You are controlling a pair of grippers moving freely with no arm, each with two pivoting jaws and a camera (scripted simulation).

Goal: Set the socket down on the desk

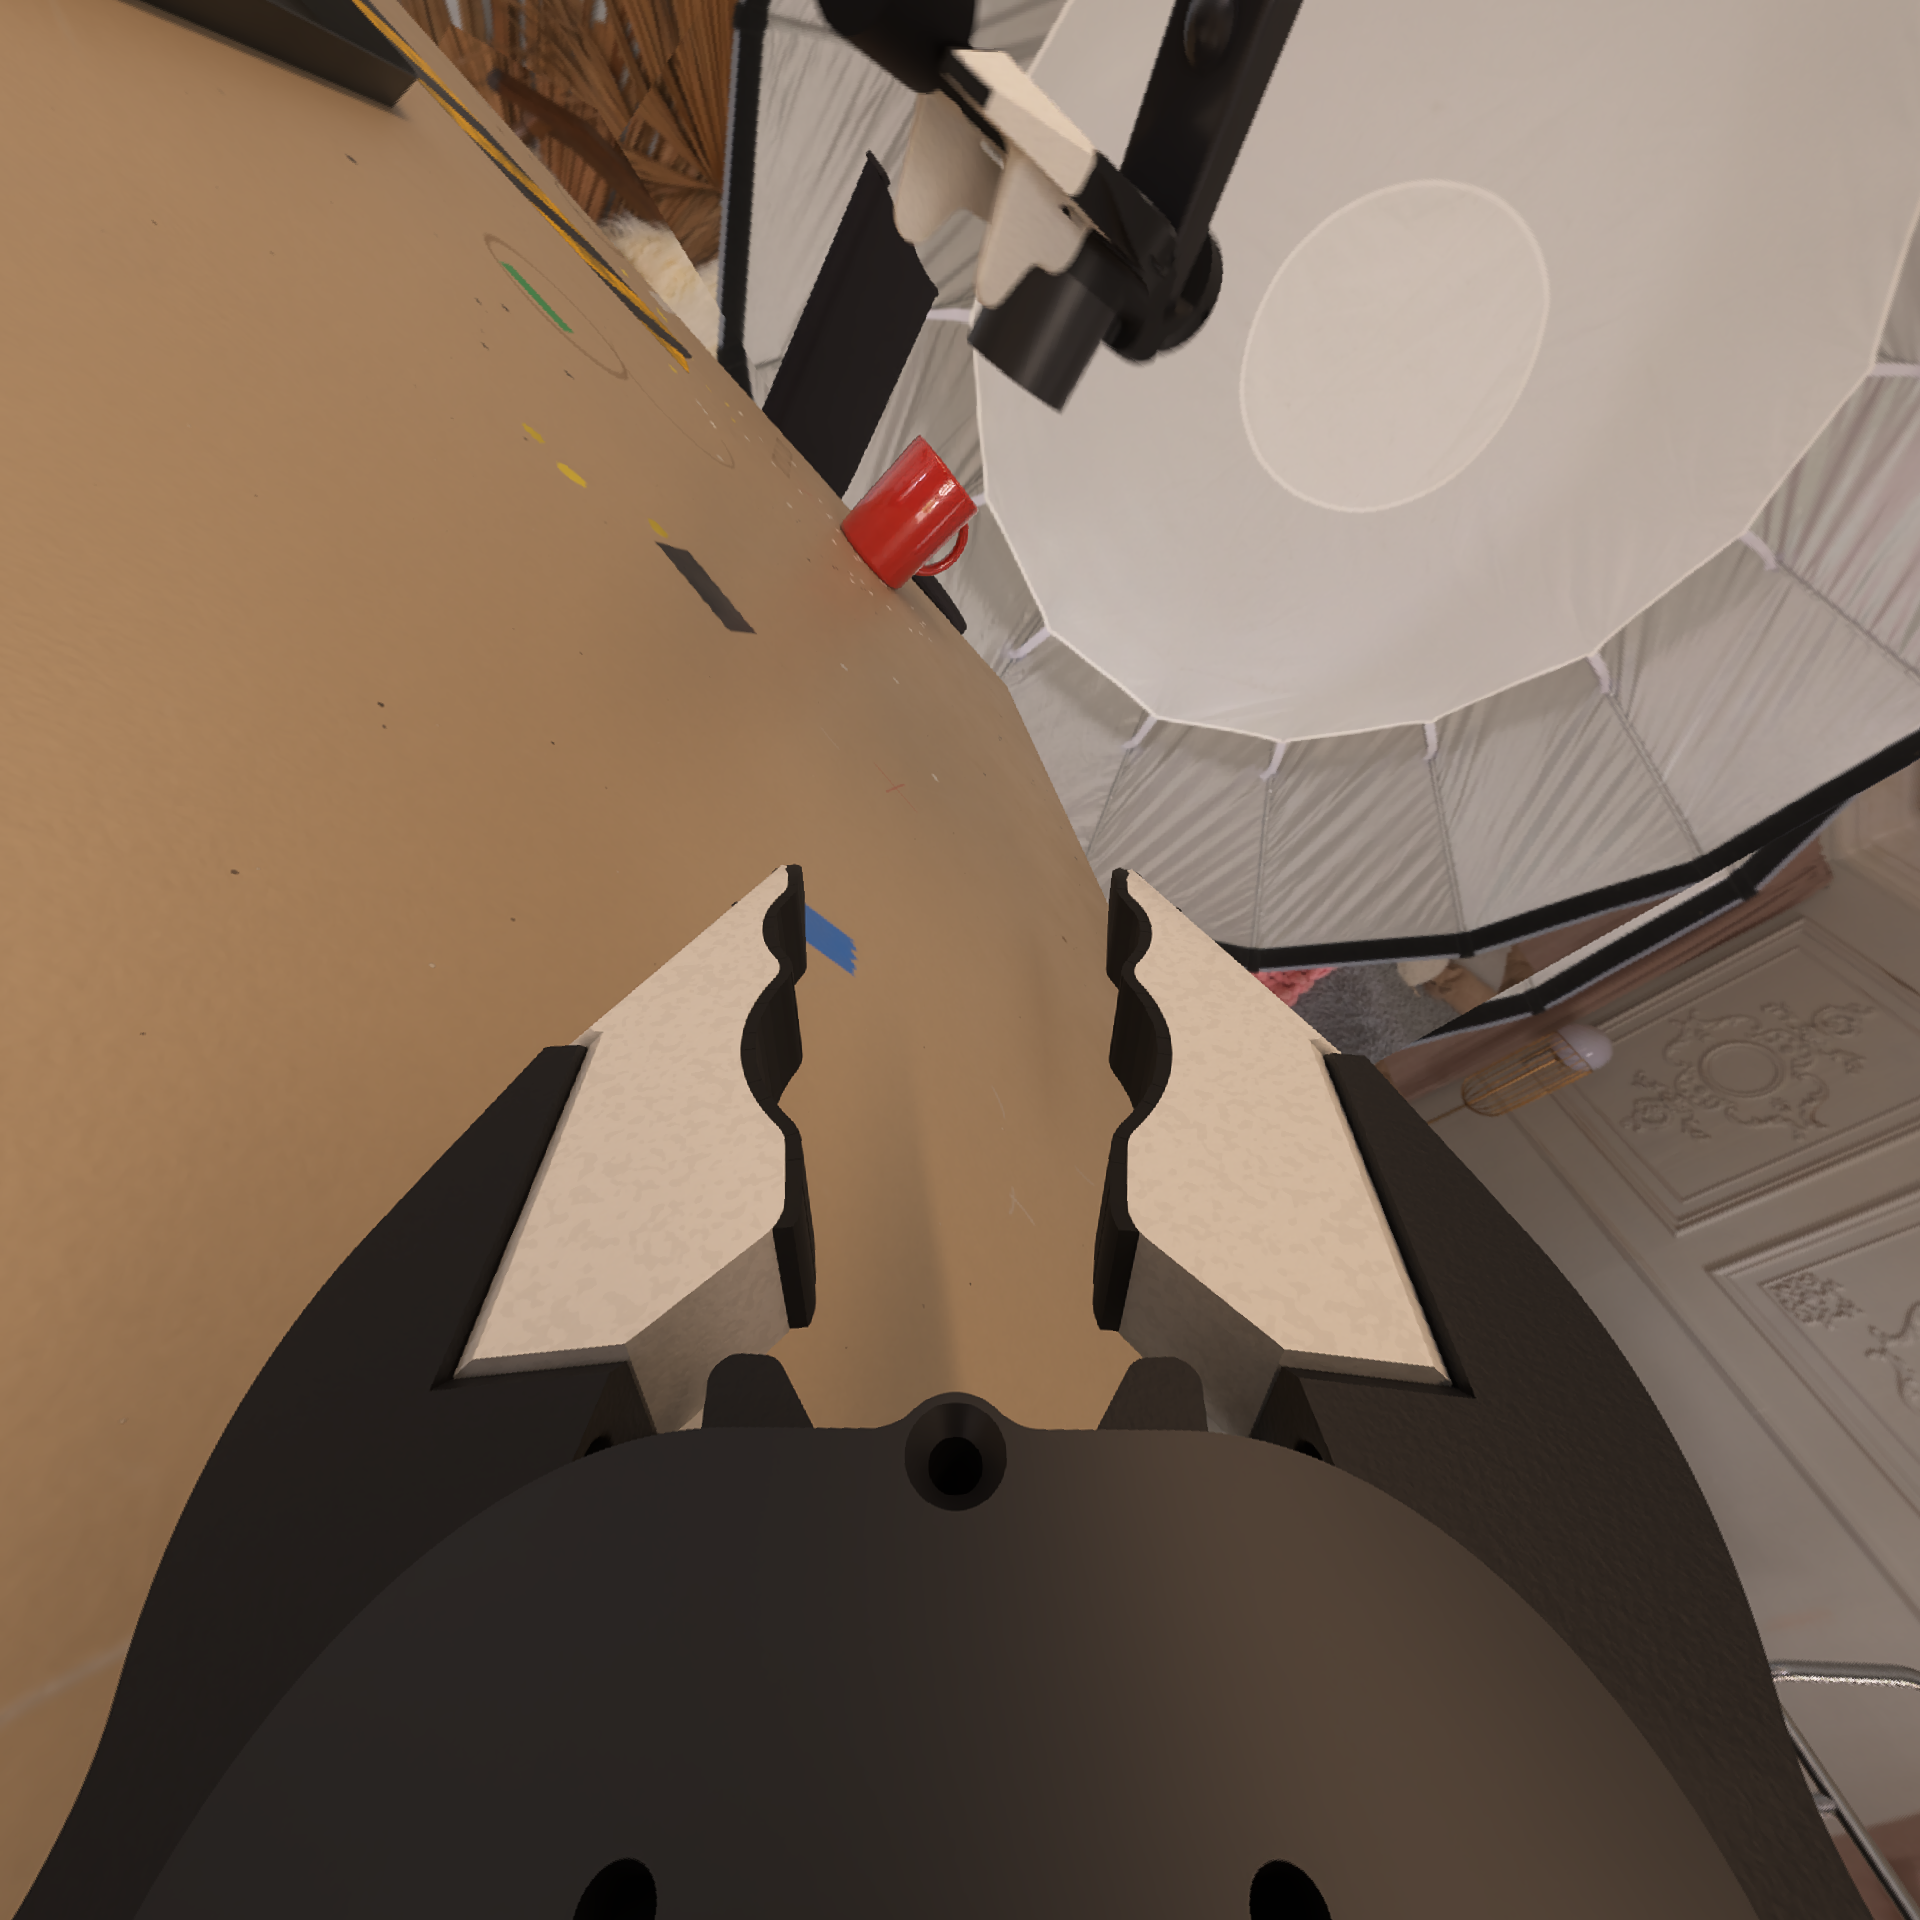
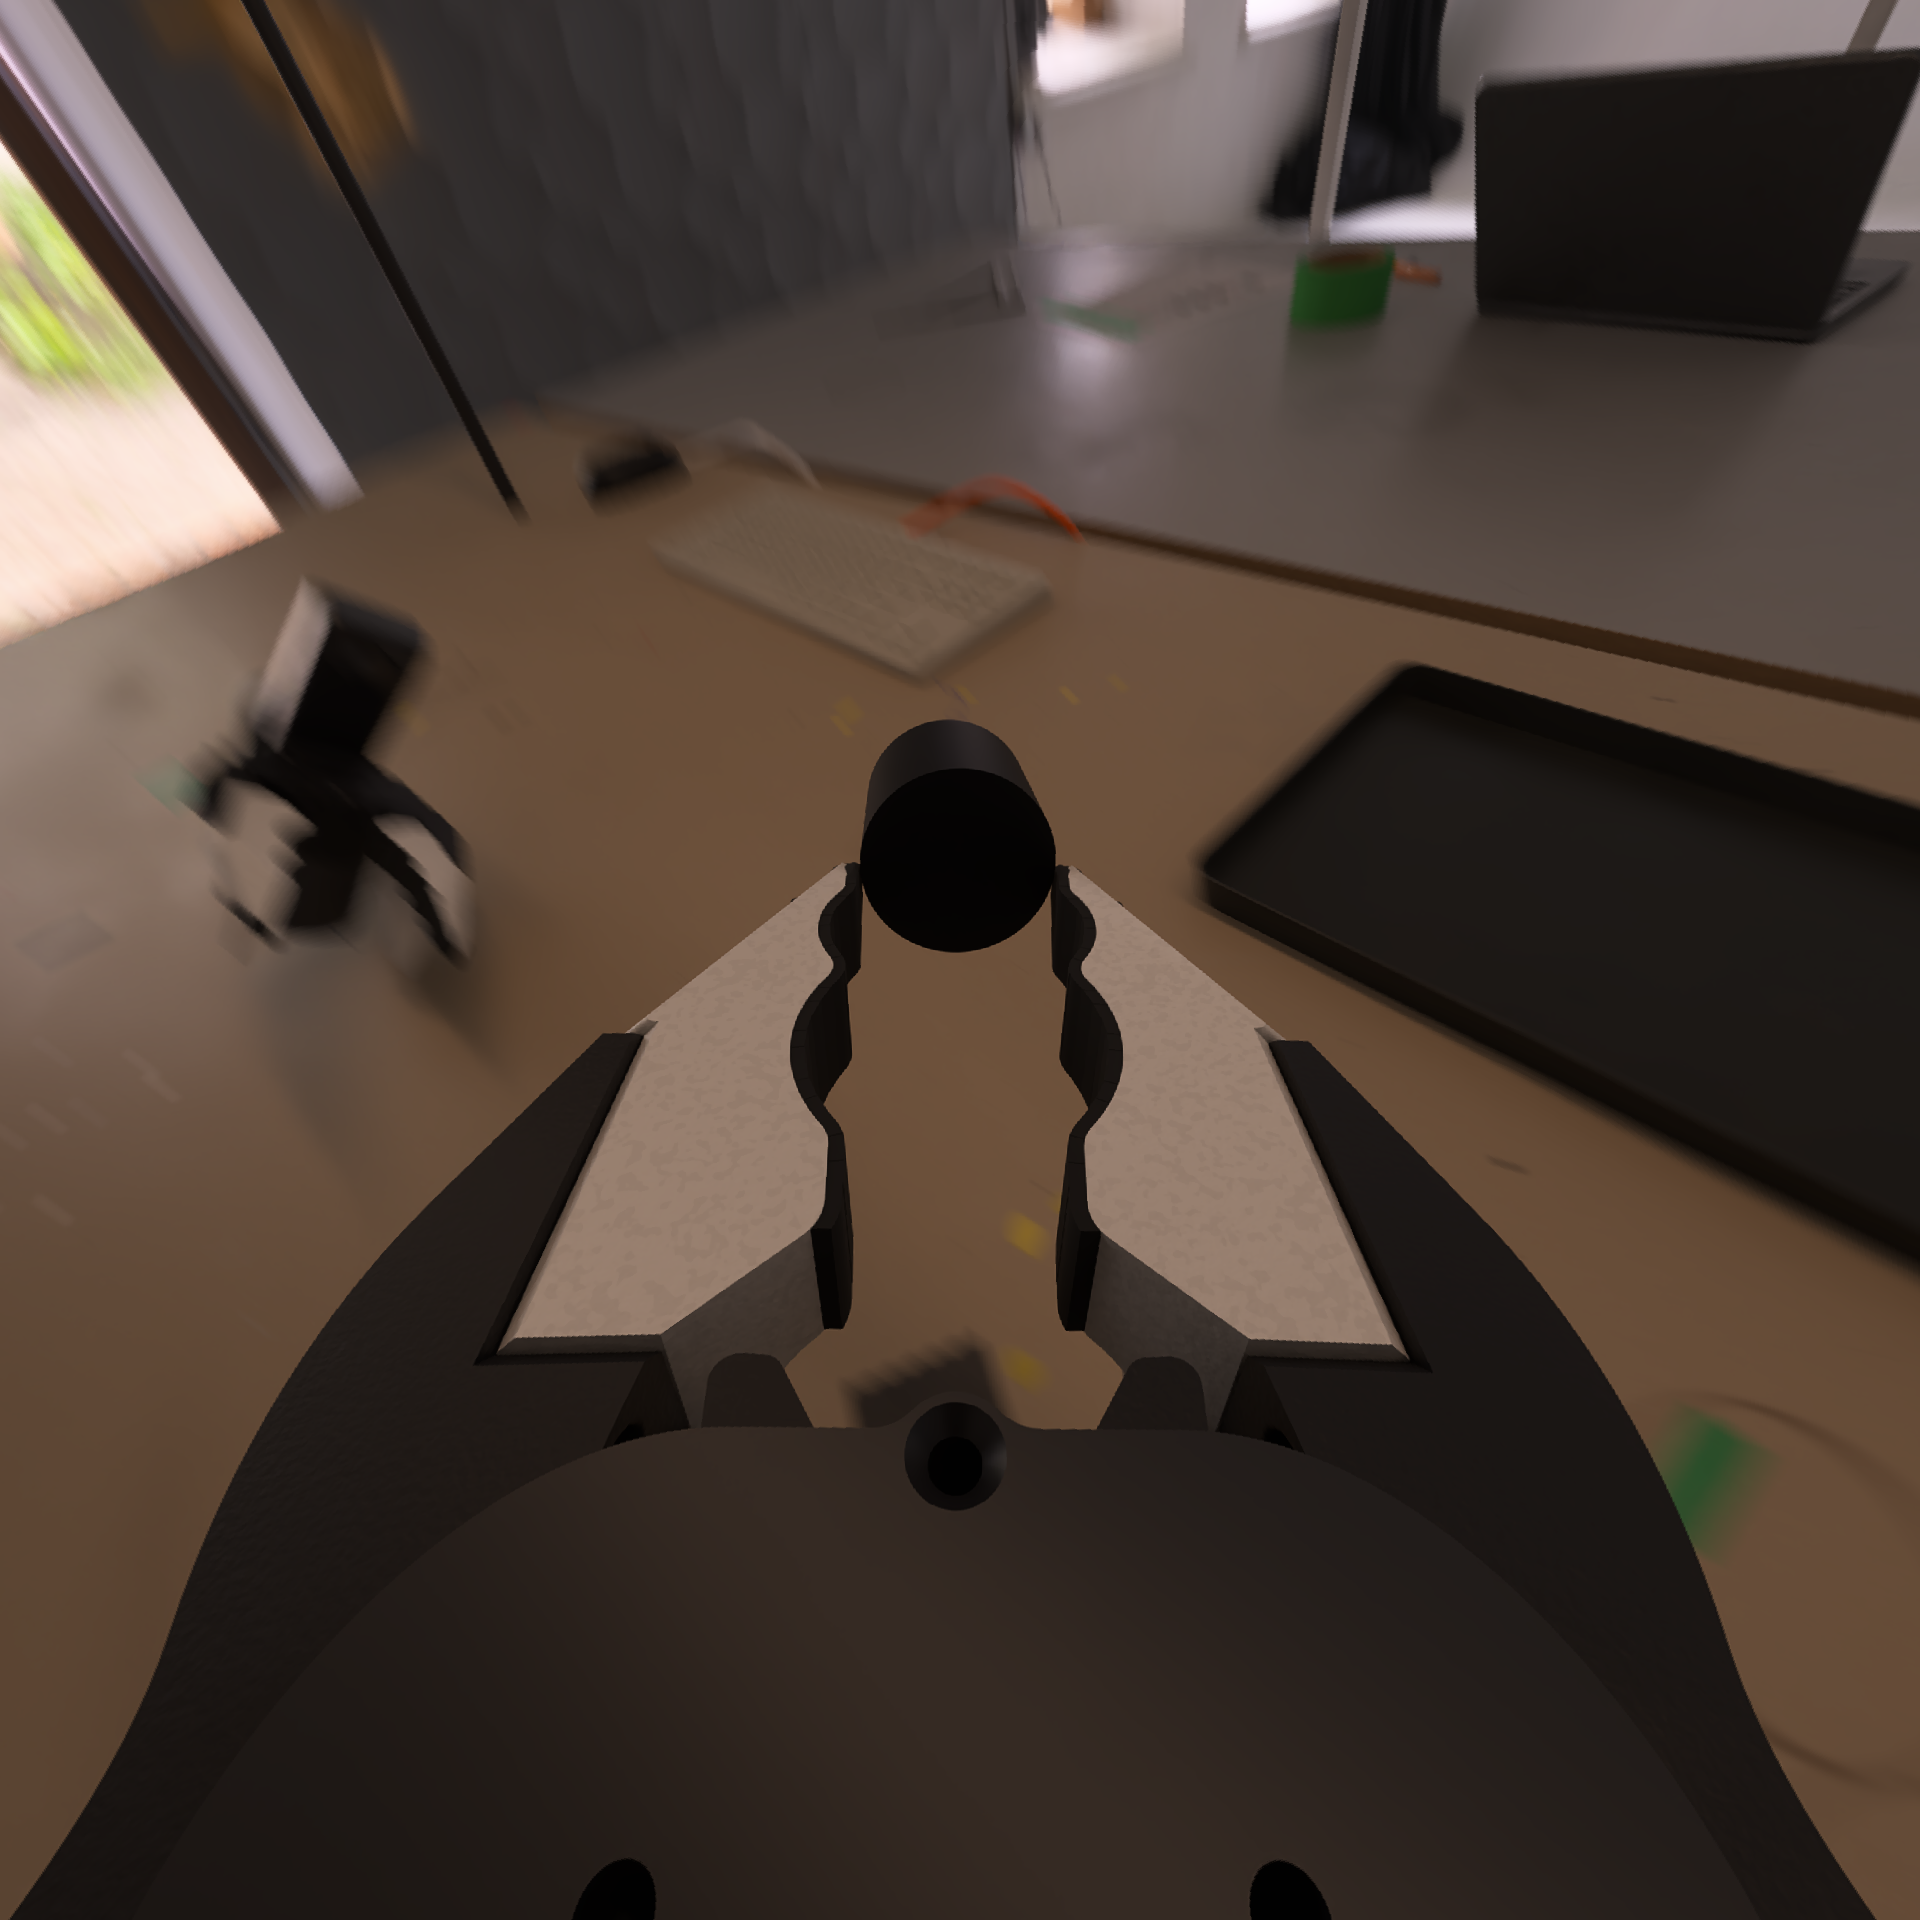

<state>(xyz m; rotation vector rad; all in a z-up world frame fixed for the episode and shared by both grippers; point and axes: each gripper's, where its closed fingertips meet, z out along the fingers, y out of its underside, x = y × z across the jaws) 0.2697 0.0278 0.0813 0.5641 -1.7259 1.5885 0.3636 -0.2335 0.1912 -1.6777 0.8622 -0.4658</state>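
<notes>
The socket (image 2: 956, 852) is a short black cylinder. My right gripper (image 2: 956, 883) is shut on it at the fingertips, and its flat end faces the camera. It hangs above the brown desk (image 2: 623, 1091). In the left wrist view the right gripper (image 1: 1023, 223) shows far off with the socket (image 1: 1044, 332) clear of the desk (image 1: 312, 727). My left gripper (image 1: 954, 883) is open and empty, close over the desk near its edge. It also shows blurred in the right wrist view (image 2: 343, 831), at the left.
A black tray (image 2: 1621, 935) lies to the right of the socket, and a white keyboard (image 2: 852, 582) lies beyond it. A red mug (image 1: 909, 514) stands at the desk's edge. A laptop (image 2: 1683, 197) and a green roll (image 2: 1340, 286) are on a grey table behind.
</notes>
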